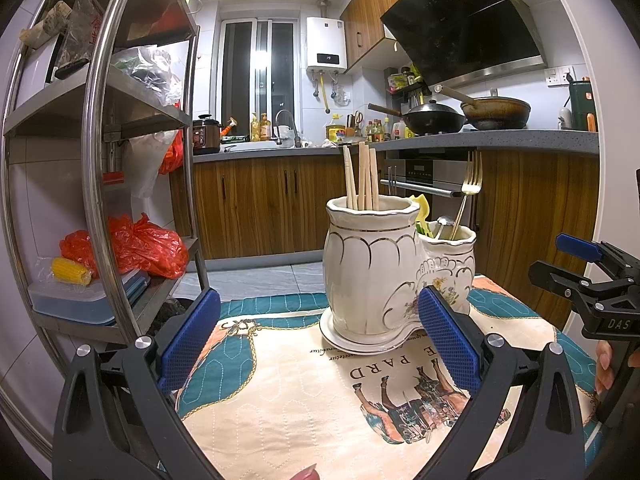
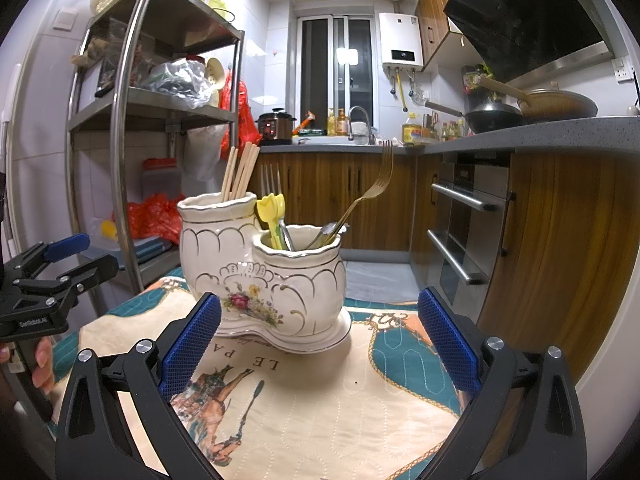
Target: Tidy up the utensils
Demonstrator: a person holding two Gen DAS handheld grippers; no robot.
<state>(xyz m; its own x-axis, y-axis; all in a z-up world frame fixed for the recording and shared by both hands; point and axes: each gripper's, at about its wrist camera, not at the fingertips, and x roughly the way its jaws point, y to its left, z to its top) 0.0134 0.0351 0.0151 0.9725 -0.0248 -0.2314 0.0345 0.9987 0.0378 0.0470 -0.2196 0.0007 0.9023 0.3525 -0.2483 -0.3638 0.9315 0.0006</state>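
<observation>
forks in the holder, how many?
3 visible: gold fork leaning right in the short compartment, steel fork upright behind it, yellow plastic fork at its left rim. More may be hidden.

Glossy ceramic holder (image 2: 256, 280), wooden chopsticks (image 1: 362, 176), metal fork (image 2: 374, 184), quilted cloth (image 2: 320, 400)

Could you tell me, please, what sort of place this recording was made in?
It looks like a home kitchen. A range hood hangs over two woks on the counter, a sink with a tap sits under the window, and a ceramic utensil holder with chopsticks stands on a cloth-covered table.
</observation>
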